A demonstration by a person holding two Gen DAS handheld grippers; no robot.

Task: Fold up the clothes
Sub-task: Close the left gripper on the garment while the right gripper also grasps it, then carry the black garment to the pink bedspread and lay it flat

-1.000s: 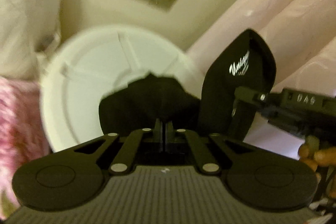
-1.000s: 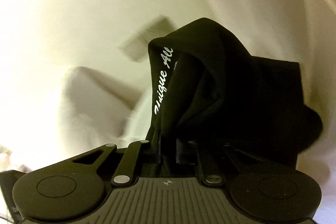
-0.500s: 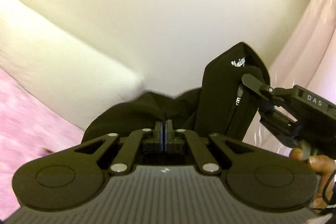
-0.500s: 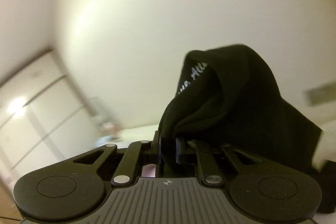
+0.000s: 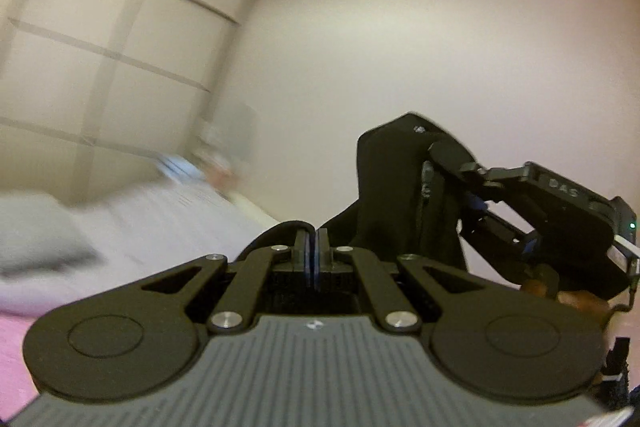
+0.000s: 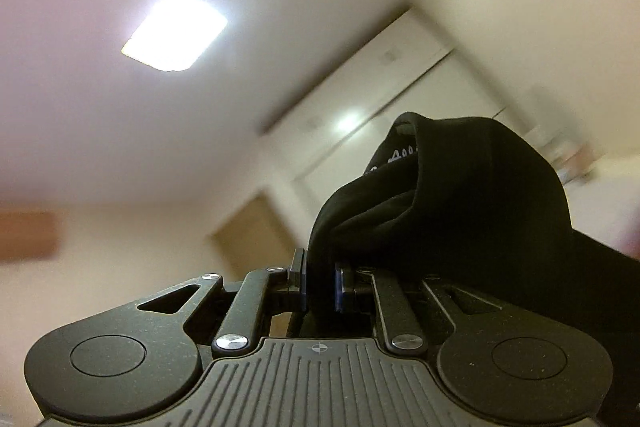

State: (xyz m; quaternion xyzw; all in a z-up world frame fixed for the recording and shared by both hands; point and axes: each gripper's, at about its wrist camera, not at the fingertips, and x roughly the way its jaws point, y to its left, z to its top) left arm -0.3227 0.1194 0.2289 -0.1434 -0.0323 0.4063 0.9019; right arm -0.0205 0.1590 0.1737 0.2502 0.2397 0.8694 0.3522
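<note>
Overhead, in the right wrist view, a bright rectangular ceiling light [image 6: 175,31] glows on a pale ceiling, and below it stand tall cream wardrobe doors [image 6: 404,99] and a brownish door [image 6: 256,227], all tilted and smeared by blur. From the left wrist view the same kind of panelled wardrobe [image 5: 108,47] fills the left side, a plain wall [image 5: 440,47] the right, and low on the left lies a white bed surface [image 5: 160,219] with a grey blurred shape on it and a strip of pink fabric [image 5: 16,347] at the bottom edge. The left gripper [image 5: 315,251] points roughly level across the room, its two jaws pressed together with a thin fold of the black garment [image 5: 392,195] pinched between them; the cloth runs from there up and to the right. The right gripper [image 5: 430,183] shows in that same view, held by a hand [image 5: 568,291] at the right edge, clamped on a raised peak of the garment. In its own view the right gripper [image 6: 320,287] tilts somewhat upward, jaws a little apart with a thicker bunch of the black garment [image 6: 460,207] squeezed between them; white lettering shows on the cloth's inner edge. The garment hangs in the air between the two grippers, clear of the bed.
</note>
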